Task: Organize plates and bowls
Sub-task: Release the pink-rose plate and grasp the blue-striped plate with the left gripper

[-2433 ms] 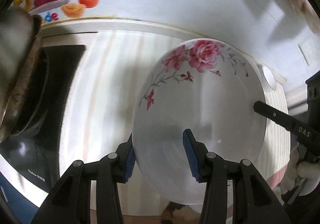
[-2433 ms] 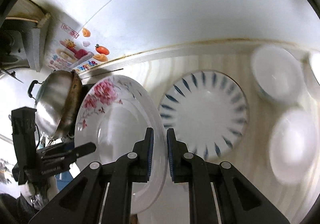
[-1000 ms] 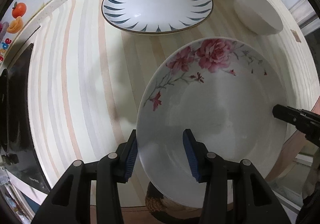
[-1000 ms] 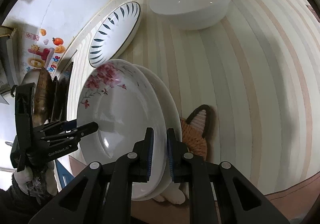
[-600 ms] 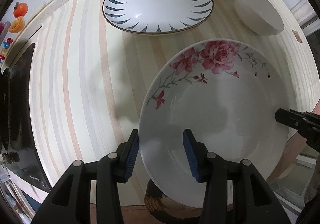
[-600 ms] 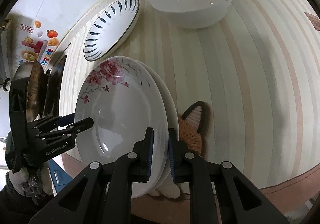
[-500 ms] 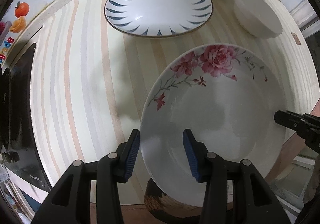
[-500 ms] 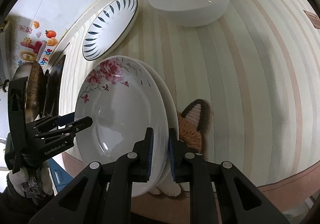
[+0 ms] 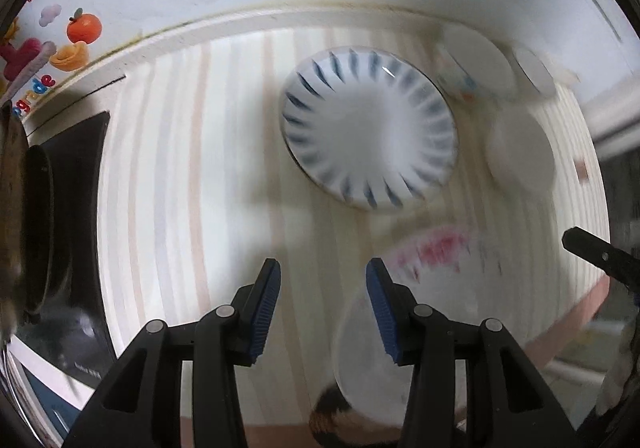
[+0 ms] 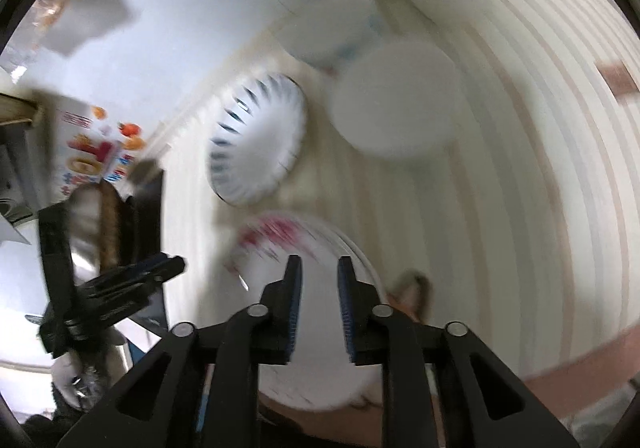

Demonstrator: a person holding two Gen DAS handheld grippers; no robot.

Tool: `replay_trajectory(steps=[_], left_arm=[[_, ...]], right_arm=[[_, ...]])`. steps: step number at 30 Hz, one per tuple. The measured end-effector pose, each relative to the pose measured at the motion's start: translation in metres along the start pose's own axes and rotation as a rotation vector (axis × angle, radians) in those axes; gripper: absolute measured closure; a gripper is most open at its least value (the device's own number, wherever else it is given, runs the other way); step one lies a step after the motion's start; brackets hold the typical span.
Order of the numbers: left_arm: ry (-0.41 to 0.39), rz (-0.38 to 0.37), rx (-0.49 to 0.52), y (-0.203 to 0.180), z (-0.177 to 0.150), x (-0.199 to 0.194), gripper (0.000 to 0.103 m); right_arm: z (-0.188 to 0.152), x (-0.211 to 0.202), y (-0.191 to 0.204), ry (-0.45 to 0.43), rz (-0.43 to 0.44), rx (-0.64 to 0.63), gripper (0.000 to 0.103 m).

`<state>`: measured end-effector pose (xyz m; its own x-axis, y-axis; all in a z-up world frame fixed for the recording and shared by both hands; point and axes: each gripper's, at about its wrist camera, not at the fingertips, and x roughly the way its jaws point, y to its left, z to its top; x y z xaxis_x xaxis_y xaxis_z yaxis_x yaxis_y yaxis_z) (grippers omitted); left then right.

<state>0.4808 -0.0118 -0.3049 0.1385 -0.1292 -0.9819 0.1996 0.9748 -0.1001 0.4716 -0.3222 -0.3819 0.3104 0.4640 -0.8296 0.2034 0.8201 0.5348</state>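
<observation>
My left gripper (image 9: 322, 298) stands parted and empty; my right gripper (image 10: 318, 290) is opening, because the floral plate (image 10: 304, 288) lies stacked on the counter (image 10: 520, 188).

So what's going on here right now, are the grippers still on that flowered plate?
No. The flowered plate lies on another white plate near the counter's front edge, and neither gripper holds it. The left gripper is open over bare striped counter beside the plate. The right gripper is above the plate's rim, its jaws opening with nothing pressed between them. The blue-patterned plate and the bowls sit untouched further back.
</observation>
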Motion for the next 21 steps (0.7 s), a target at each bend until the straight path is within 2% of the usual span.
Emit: replay_trajectory(steps=[2, 5, 8, 11, 17, 21], left_arm=[[0.02, -0.012, -0.033, 0.013, 0.023, 0.013, 0.061], [0.071, -0.037, -0.071, 0.028, 0.056, 0.038, 0.061], [0.11, -0.045, -0.093, 0.038, 0.08, 0.06, 0.061], [0.147, -0.062, -0.103, 0.044, 0.1, 0.079, 0.061], [0.213, -0.07, -0.064, 0.04, 0.121, 0.113, 0.061], [0.211, -0.065, -0.025, 0.035, 0.123, 0.125, 0.061]], right_arm=[[0.02, 0.008, 0.015, -0.003, 0.008, -0.015, 0.072], [0.057, 0.034, 0.034, 0.014, -0.019, -0.055, 0.072], [0.098, 0.068, 0.047, 0.065, -0.072, -0.079, 0.072], [0.123, 0.097, 0.05, 0.118, -0.109, -0.086, 0.072], [0.143, 0.135, 0.04, 0.208, -0.19, -0.097, 0.072], [0.145, 0.15, 0.031, 0.232, -0.216, -0.088, 0.072]])
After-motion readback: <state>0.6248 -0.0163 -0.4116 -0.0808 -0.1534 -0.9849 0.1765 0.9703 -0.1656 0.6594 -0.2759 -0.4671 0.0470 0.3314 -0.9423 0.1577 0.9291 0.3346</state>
